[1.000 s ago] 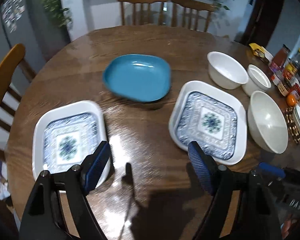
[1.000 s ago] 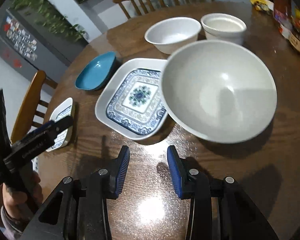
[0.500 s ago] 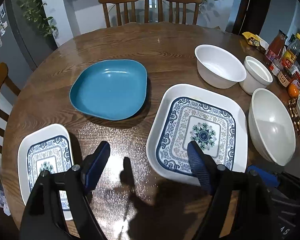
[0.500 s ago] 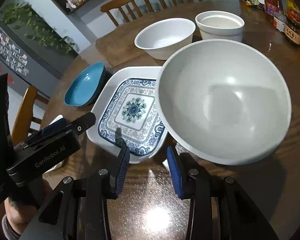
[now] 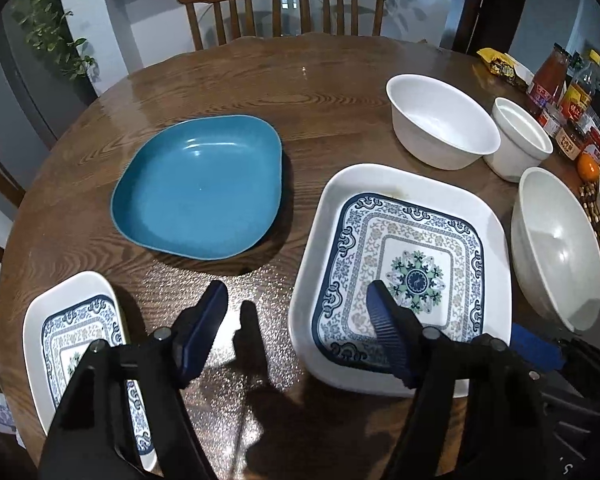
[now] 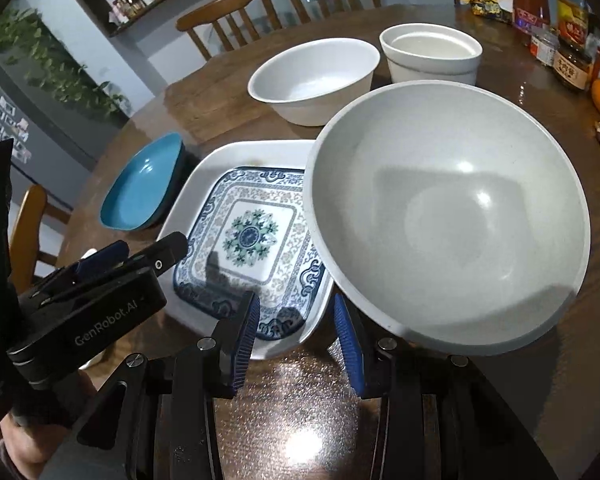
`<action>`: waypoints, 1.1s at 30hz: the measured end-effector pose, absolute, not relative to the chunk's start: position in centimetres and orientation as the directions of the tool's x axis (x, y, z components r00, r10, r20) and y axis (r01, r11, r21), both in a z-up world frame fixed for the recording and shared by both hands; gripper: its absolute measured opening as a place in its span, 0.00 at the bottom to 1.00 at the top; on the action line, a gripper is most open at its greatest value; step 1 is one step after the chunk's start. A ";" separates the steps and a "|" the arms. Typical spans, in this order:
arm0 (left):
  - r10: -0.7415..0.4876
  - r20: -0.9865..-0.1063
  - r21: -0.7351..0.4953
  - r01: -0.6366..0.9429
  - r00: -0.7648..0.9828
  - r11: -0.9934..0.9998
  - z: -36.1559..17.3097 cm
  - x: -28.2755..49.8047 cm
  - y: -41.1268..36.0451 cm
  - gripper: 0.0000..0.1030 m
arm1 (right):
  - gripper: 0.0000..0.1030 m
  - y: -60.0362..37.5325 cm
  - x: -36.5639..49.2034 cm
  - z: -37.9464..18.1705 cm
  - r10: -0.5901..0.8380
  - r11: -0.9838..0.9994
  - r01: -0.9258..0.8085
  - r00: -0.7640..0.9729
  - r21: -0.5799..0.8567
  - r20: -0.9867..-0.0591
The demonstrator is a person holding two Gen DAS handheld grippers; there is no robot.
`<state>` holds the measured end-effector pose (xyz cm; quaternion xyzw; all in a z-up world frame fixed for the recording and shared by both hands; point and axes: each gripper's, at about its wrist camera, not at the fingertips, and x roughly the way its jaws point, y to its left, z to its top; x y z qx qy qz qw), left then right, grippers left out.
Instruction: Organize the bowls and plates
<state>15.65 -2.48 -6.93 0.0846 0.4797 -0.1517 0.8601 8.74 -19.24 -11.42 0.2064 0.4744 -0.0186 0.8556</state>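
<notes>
A large square blue-patterned plate [image 5: 404,272] [image 6: 252,232] lies at the table's near middle. My left gripper [image 5: 296,286] straddles its near-left rim, one finger over the plate and the other over bare wood. Its jaws are closing and the pads do not press on the rim. My right gripper [image 6: 295,300] stands open around the plate's near corner, beside the big grey-white bowl [image 6: 448,216] [image 5: 556,248]. A blue plate [image 5: 198,188] [image 6: 140,188] sits further back on the left. A small patterned plate [image 5: 76,336] lies near the left edge.
A white bowl [image 5: 440,120] [image 6: 312,76] and a white ramekin [image 5: 520,136] [image 6: 432,54] stand at the back right. Bottles and jars [image 5: 556,84] and an orange [image 5: 588,166] crowd the right edge. Wooden chairs [image 5: 284,4] stand behind the table.
The left gripper moved right, from over the small patterned plate to the large one, and its jaws narrowed. The right gripper came closer to the plate's corner and the big bowl, gap unchanged.
</notes>
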 end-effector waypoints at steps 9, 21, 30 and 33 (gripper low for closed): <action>-0.203 -0.858 -0.008 0.381 0.473 0.925 -7.3 16.0 -3.1 0.52 | 0.38 -19.5 9.1 -11.4 0.137 0.915 0.249 0.547 0.317 -0.826; -0.214 -0.874 -0.021 0.406 0.437 0.914 -8.0 16.7 -3.8 0.32 | 0.38 -19.1 9.5 -11.4 0.129 0.921 0.243 0.547 0.305 -0.827; -0.210 -0.875 -0.017 0.406 0.435 0.914 -8.0 16.3 -2.8 0.22 | 0.14 -19.6 9.5 -11.5 0.111 0.927 0.248 0.534 0.281 -0.838; -0.201 -0.873 -0.007 0.401 0.444 0.916 -7.8 15.5 -2.6 0.22 | 0.12 -19.3 9.2 -11.4 0.115 0.935 0.228 0.532 0.273 -0.839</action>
